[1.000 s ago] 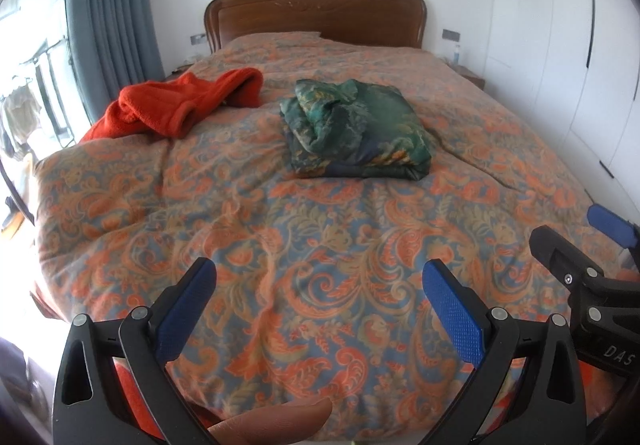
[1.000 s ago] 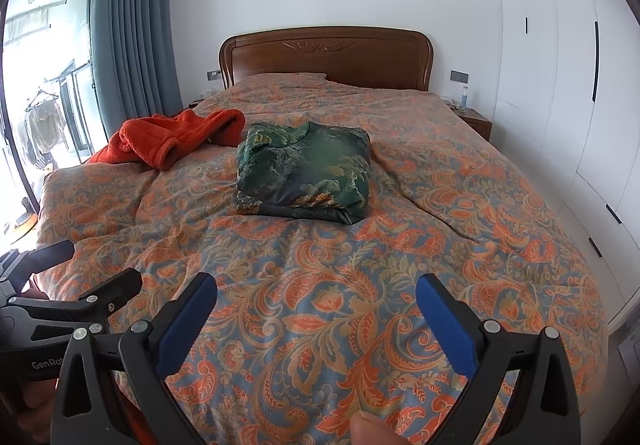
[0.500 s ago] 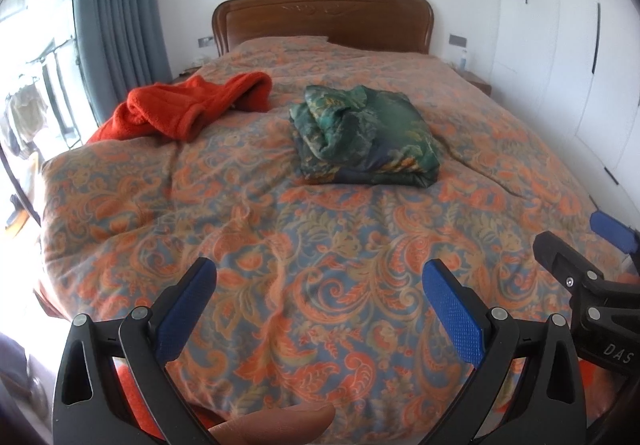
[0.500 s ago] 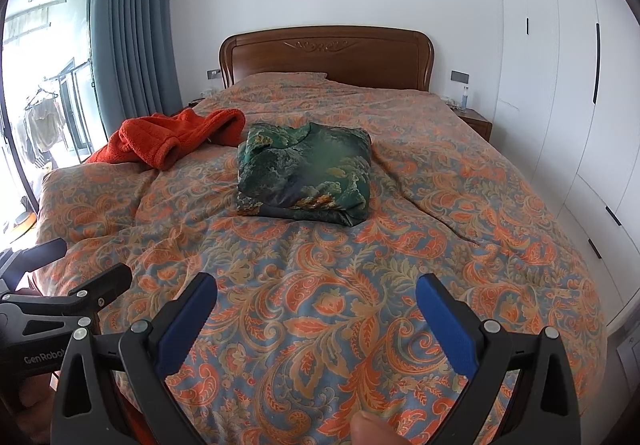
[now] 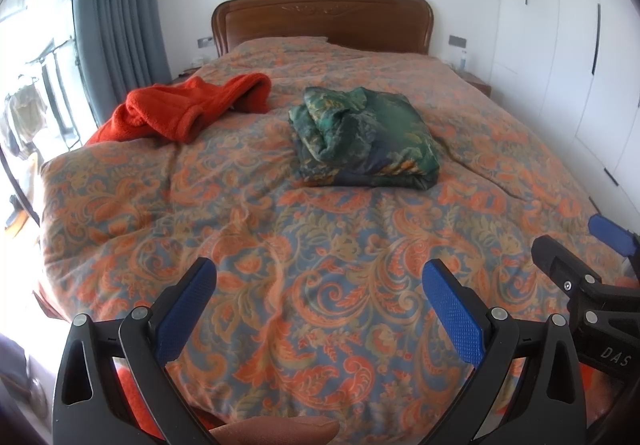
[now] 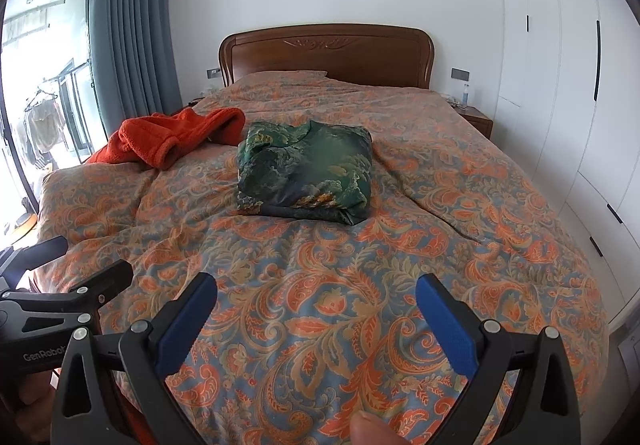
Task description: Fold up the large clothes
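A green patterned garment [image 5: 364, 141] lies folded in a compact stack on the middle of the bed; it also shows in the right wrist view [image 6: 306, 171]. A red fleece garment [image 5: 188, 111] lies crumpled on the bed's left side, also in the right wrist view [image 6: 172, 137]. My left gripper [image 5: 318, 279] is open and empty, held above the foot of the bed. My right gripper [image 6: 316, 293] is open and empty beside it, and its fingers [image 5: 612, 233] show at the right edge of the left wrist view. Both grippers are well short of the garments.
The bed has an orange paisley duvet [image 6: 340, 285] and a wooden headboard [image 6: 326, 53]. White wardrobes [image 6: 560, 65] line the right wall, with a nightstand [image 6: 472, 117] by the headboard. A grey curtain [image 6: 132, 45] and a balcony door stand left.
Both grippers stay open and empty. The left wrist view has tilted up and swung slightly left, so the garments sit a little further right in it. The right gripper has barely moved.
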A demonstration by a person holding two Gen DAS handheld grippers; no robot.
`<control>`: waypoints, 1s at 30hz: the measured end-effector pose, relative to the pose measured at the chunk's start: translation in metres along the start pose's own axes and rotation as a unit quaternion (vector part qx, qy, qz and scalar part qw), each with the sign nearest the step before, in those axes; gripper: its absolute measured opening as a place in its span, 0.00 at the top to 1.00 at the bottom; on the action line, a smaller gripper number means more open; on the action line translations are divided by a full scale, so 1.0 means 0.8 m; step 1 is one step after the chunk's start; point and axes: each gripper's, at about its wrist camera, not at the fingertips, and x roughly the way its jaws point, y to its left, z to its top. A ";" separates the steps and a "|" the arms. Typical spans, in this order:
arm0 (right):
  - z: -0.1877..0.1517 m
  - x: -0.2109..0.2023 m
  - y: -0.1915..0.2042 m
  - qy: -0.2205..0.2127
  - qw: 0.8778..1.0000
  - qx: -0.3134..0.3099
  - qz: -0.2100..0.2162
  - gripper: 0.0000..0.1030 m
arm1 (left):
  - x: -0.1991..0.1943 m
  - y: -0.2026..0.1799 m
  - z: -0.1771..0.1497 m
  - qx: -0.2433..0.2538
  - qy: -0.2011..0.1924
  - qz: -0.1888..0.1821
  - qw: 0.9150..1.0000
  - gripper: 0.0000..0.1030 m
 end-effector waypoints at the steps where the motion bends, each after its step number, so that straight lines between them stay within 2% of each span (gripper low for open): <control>1: 0.000 0.000 0.000 0.000 1.000 0.000 0.000 0.01 | 0.000 0.000 0.000 -0.001 0.000 -0.001 1.000 0.00; 30: 0.001 -0.005 0.004 0.004 1.000 -0.006 -0.004 0.01 | -0.010 0.001 0.000 0.016 -0.009 -0.007 1.000 0.00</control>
